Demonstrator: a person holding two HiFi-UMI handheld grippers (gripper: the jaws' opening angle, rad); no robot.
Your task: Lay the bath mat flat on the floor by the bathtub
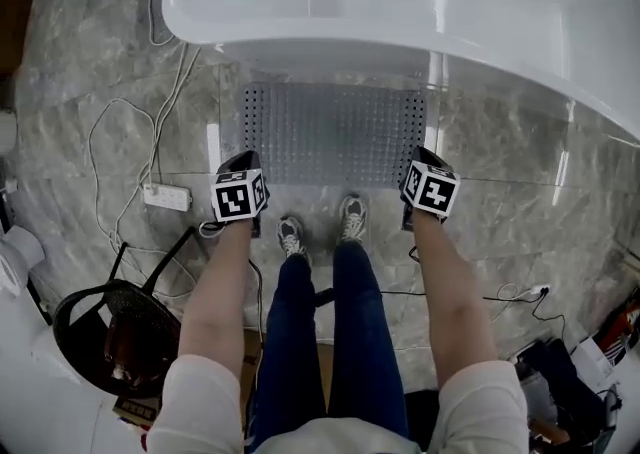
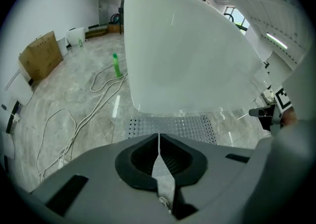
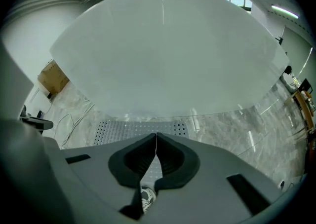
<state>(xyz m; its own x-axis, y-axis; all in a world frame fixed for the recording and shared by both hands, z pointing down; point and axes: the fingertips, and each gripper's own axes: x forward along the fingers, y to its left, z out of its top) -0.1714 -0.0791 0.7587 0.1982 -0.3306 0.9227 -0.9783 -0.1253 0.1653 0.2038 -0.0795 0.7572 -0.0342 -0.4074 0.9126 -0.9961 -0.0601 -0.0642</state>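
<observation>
— Where is the bath mat (image 1: 332, 132) found?
— Flat on the floor (image 1: 100, 72), against the bathtub (image 1: 400, 2), long axis laid nine to three.
— And the claws?
— Both the left claw (image 2: 159, 136) and the right claw (image 3: 156, 136) are seen clenched, empty. The mat lies at twelve o'clock, equally near both.

Nothing here you can read: no word, number or brand comes clear in any view. The cube (image 1: 240, 196) on your left gripper (image 2: 159, 136) and the cube (image 1: 432, 189) on your right gripper (image 3: 156, 136) carry only black-and-white square patterns, not letters. The cardboard box (image 2: 42, 60) by the wall is too small and blurred for any print to be made out.
</observation>
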